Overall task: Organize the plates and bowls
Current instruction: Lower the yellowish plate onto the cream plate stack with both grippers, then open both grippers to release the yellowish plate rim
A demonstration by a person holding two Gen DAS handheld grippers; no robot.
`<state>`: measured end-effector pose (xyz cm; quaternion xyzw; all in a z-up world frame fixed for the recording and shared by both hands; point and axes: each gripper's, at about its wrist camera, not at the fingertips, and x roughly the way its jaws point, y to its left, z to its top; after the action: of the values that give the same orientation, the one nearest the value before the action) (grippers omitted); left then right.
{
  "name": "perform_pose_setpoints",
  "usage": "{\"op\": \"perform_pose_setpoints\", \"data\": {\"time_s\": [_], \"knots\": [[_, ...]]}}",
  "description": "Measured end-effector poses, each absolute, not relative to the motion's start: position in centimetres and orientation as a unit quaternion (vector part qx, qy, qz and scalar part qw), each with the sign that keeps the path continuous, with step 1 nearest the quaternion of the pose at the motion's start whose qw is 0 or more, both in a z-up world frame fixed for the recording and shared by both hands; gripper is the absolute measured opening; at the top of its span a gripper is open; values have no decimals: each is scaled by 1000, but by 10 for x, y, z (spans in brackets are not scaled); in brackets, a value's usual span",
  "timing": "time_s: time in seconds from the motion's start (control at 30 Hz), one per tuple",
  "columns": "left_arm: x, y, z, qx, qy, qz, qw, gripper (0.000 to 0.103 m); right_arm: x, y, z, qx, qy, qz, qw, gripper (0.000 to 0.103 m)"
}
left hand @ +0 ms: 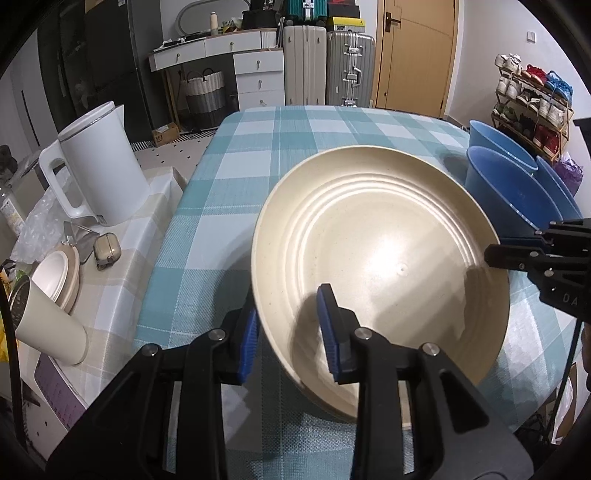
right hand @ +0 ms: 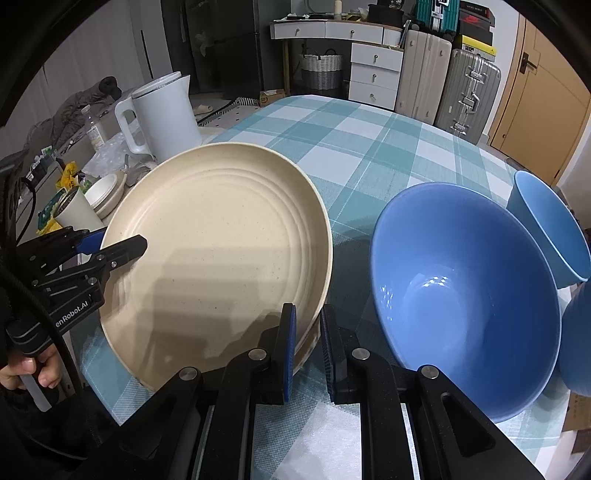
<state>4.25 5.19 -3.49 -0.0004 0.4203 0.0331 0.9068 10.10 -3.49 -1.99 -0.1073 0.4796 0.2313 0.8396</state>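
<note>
Two grippers pinch a cream plate (left hand: 380, 258) by opposite rims above the checked counter (left hand: 258, 155).
Left gripper (left hand: 291, 332) and right gripper (right hand: 308, 343) jaws clamp its edge; only the right view shows the blue bowl (right hand: 465, 295) just beside, open cloth beyond.

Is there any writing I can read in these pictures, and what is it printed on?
"enRobot.AI", its start cut off: on the black body of the left gripper, seen from the right wrist camera.
"DA", cut off at the picture's edge: on the black body of the right gripper, seen from the left wrist camera.
"SF": on a cardboard box on the floor, only just legible.
Labels on the stacked boxes above the suitcases: too small to read.
</note>
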Motion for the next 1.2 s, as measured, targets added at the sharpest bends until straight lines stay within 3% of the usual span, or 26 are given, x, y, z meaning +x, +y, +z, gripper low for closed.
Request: {"op": "perform_pose_setpoints", "data": {"time_s": [0.63,1.2], "knots": [[44,36,-57,68,427,66,899,29,93,-27,-26,-143,468,210,846,14],[41,45,-55,31,438,52,897,30,98,-31,-25,-147,460,207,851,15]]}}
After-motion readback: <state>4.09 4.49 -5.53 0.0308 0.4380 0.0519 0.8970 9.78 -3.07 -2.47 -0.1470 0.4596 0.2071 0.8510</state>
